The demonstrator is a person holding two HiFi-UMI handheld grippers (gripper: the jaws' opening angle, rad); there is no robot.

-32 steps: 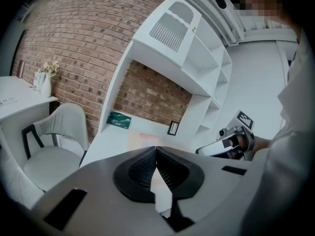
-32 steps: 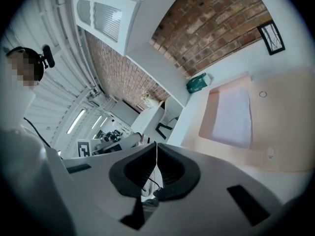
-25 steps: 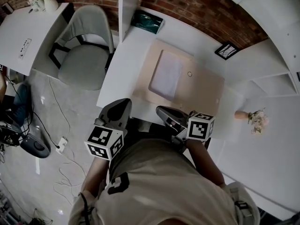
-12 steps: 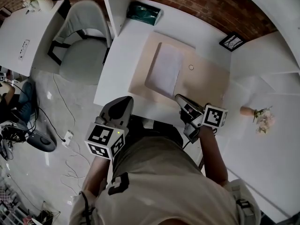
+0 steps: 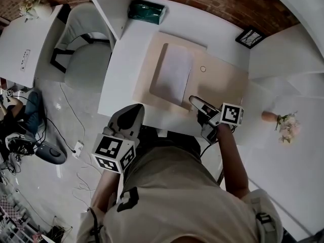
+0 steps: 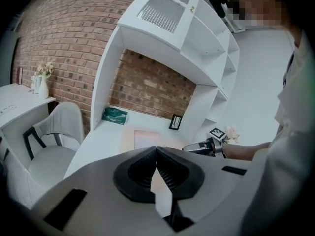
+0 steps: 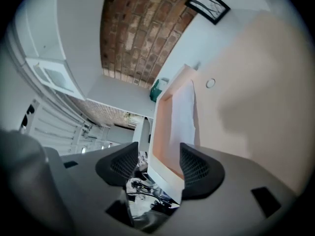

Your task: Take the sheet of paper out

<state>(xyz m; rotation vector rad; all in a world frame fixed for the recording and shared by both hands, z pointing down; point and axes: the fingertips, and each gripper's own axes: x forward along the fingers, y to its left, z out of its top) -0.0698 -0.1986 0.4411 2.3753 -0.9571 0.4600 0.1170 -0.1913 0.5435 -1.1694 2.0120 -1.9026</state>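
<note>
The right tool (image 5: 195, 102), jaws just opened wide and holding nothing, hovers near the sheet of paper (image 5: 172, 75). It should pinch the sheet's near edge gently. The left tool (image 5: 130, 116) is closed and empty.

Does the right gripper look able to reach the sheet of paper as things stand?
Probably yes: the right gripper, its jaws just opening with nothing gripped, sits at the near edge of the beige board, and the sheet of paper lies just ahead, uncovered.
</note>
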